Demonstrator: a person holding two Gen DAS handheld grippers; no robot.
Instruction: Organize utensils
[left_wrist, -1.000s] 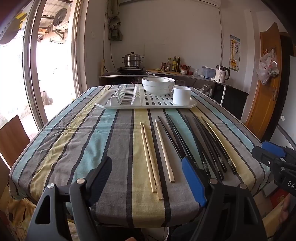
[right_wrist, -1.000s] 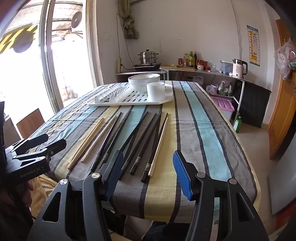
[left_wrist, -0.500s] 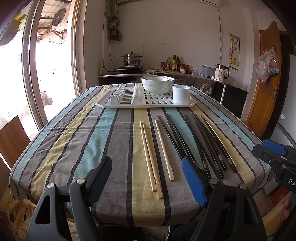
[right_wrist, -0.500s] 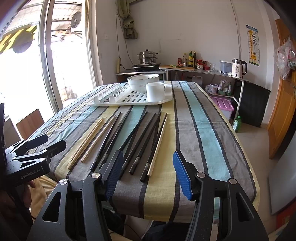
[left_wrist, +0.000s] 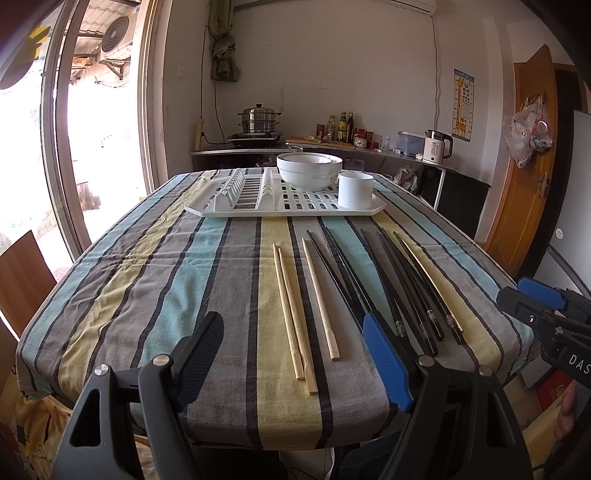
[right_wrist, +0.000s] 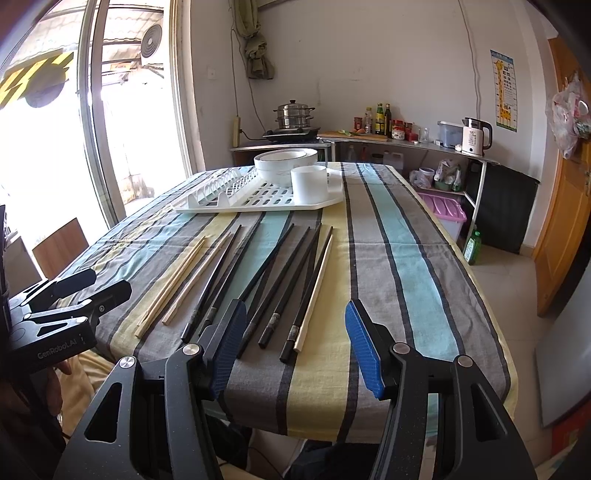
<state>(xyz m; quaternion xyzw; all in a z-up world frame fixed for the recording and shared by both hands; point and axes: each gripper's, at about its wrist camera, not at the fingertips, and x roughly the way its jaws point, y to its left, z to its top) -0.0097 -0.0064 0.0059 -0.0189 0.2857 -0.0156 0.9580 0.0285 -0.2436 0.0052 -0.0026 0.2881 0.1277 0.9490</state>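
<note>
Both the left gripper (left_wrist: 291, 354) and right gripper (right_wrist: 295, 347) hang wide open and empty at the table's near edge. The chopsticks (right_wrist: 273, 280) lie loose on the tablecloth (left_wrist: 147, 280), long axes pointing away toward the white cup (right_wrist: 309, 184). The dark ones sit straight ahead of the right gripper, probably nearer it.

You see a tablecloth (left_wrist: 155, 280) striped lengthwise in grey, pale yellow and light blue, with thin black lines between the bands. On it lie three pale wooden chopsticks (left_wrist: 295, 314) and a group of black chopsticks (left_wrist: 391, 288), some with speckled silvery bands near their butt ends; one cream chopstick (right_wrist: 314, 291) lies beside the black ones. Your drying rack (left_wrist: 288, 206), bowls (left_wrist: 308, 171) and cup (left_wrist: 355, 190) are all white, the top bowl with a thin dark line under its rim. Your left gripper (left_wrist: 295, 365) has one black pad and one blue; your right gripper (right_wrist: 295, 350) shows blue pads on black fingers.
</note>
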